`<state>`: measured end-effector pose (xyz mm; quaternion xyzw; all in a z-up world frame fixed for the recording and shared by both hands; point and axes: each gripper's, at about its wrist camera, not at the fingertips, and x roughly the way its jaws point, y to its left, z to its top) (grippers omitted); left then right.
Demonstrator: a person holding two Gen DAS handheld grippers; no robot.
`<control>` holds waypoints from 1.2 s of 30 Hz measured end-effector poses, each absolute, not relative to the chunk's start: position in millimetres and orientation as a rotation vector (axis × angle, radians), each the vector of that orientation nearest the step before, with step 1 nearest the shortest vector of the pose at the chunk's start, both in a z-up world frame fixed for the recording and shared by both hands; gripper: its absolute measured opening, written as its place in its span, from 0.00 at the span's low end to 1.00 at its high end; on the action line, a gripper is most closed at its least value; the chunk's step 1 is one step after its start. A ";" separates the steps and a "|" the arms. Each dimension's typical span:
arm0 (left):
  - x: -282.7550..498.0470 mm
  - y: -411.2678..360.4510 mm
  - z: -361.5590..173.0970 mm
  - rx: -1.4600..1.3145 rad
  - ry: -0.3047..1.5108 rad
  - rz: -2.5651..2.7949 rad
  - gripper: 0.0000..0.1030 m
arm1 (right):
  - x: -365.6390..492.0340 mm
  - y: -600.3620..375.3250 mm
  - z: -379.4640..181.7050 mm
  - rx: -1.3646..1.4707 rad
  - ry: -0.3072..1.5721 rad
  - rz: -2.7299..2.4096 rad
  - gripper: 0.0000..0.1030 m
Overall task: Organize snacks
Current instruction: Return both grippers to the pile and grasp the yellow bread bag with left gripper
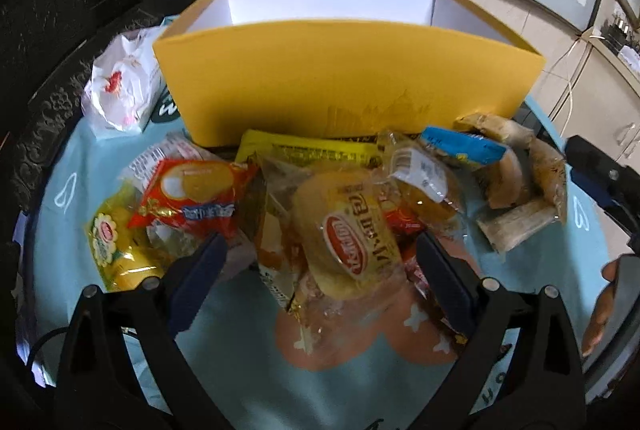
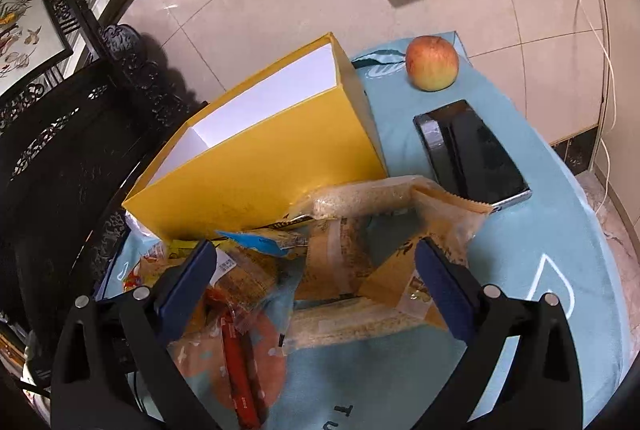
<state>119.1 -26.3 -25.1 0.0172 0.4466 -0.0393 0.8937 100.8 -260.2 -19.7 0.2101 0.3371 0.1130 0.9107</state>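
While the left gripper (image 1: 320, 266) hangs low over the blue cloth (image 1: 240, 370), its jaws stand wide, one on each side of a clear-wrapped yellow cake (image 1: 348, 246), gripping nothing. That cake tops a heap of snack packets, a red packet (image 1: 192, 198) to its left and pale cracker packs (image 1: 516, 190) to its right. Just behind the heap stands the open yellow box (image 1: 340, 86), white inside; a white plastic bag (image 1: 120, 82) lies beside its left end.

From the right wrist, the right gripper (image 2: 316, 278) also gapes wide, above the cracker packs (image 2: 352, 270), closed on nothing. Right of the box (image 2: 264, 162), the cloth (image 2: 540, 250) carries a dark phone (image 2: 476, 154) and an apple (image 2: 432, 63), with bare fabric toward the near right edge.
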 end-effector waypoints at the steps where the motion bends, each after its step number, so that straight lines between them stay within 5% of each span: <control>1: 121.3 -26.0 -28.2 0.032 0.934 -0.078 0.94 | 100.3 -259.8 -19.6 0.435 0.696 0.239 0.97; 5: 130.4 -23.5 -38.0 0.018 0.944 -0.058 0.92 | 98.1 -258.4 -16.3 0.420 0.679 0.244 0.97; 9: 134.0 -14.7 -43.4 -0.024 0.955 -0.069 0.64 | 98.4 -255.7 -17.4 0.405 0.686 0.244 0.97; 11: 131.7 -9.8 -42.5 -0.019 0.941 -0.070 0.60 | 98.7 -254.5 -17.7 0.397 0.688 0.243 0.97; 36: 71.3 39.6 7.2 -0.301 0.904 -0.303 0.58 | 106.3 -242.0 -33.6 0.407 0.757 0.333 0.97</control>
